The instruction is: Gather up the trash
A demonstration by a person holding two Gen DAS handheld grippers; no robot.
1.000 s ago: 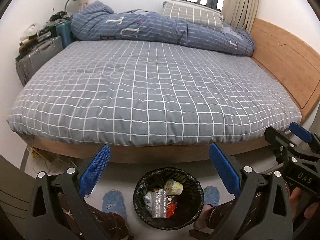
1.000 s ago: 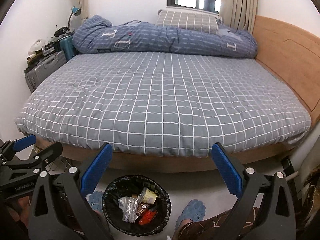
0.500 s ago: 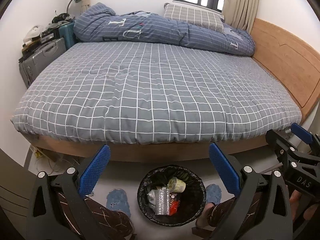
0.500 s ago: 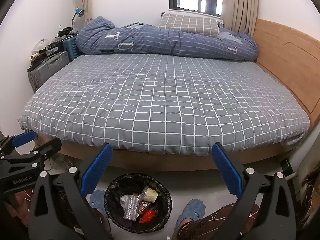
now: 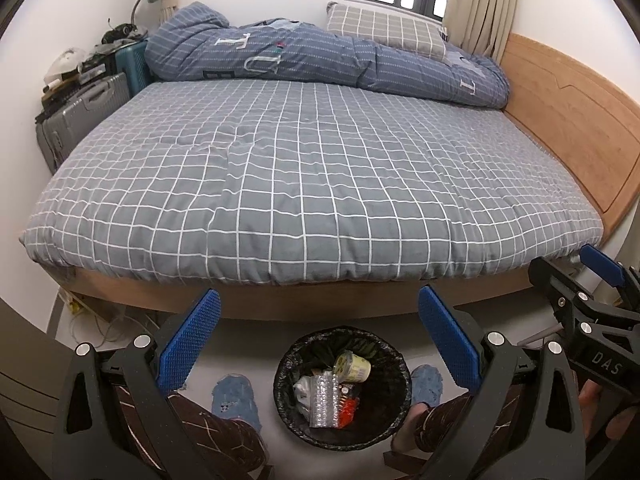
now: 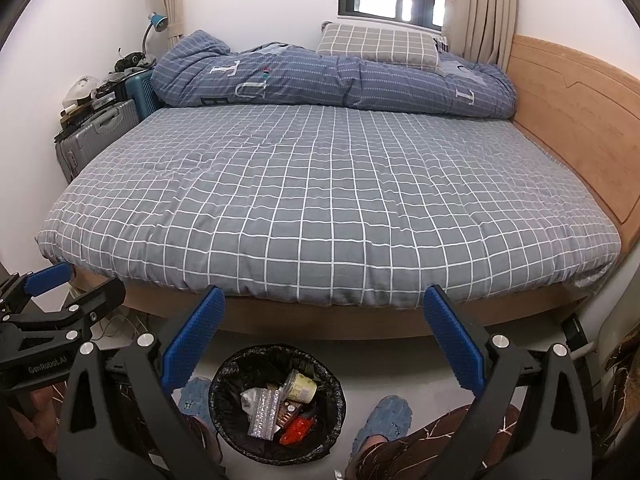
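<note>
Both the left gripper [image 5: 316, 332] and the right gripper [image 6: 320, 334] hang spread and empty above the black-lined trash bin [image 6: 224, 376] at the foot of the bed [image 6: 320, 200]; wrappers and a cup already fill it; the checked cover shows no litter, suggesting collection is nearly finished.

trash in bin [image 5: 343, 396], before bed [image 5: 312, 184]

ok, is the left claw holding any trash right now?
No. The left claw is wide open with nothing between its pads, and the trash sits in the bin below.
</note>
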